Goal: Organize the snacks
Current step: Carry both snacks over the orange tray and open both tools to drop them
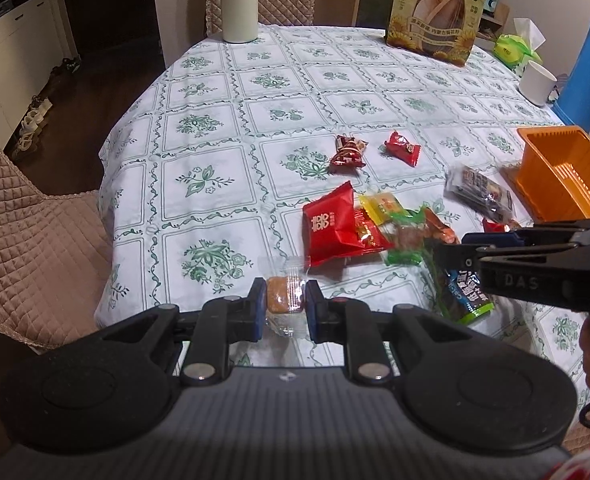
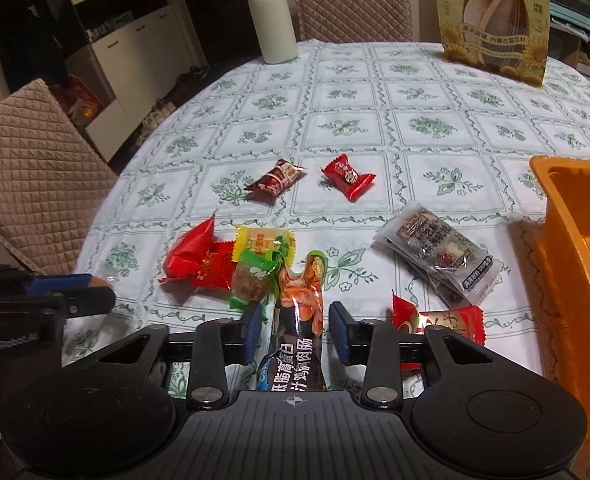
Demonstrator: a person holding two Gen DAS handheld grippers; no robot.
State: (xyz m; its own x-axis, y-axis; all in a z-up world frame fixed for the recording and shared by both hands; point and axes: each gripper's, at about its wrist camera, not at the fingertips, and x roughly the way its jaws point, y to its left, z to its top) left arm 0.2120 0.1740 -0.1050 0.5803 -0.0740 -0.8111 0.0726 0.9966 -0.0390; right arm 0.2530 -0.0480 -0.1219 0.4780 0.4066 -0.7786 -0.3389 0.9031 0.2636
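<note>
Wrapped snacks heaped flat on tablecloth, two red candies apart, orange basket beside

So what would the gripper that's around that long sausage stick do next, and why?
Probably close. The right gripper is open, its blue pads either side of the sausage stick with gaps showing, so nothing is held yet. Once shut on it, a lift toward the orange basket at the right seems likely. The left gripper already pinches a clear-wrapped brown pastry.

Orange basket cropped rightward; sausage pack's near end hidden.
</note>
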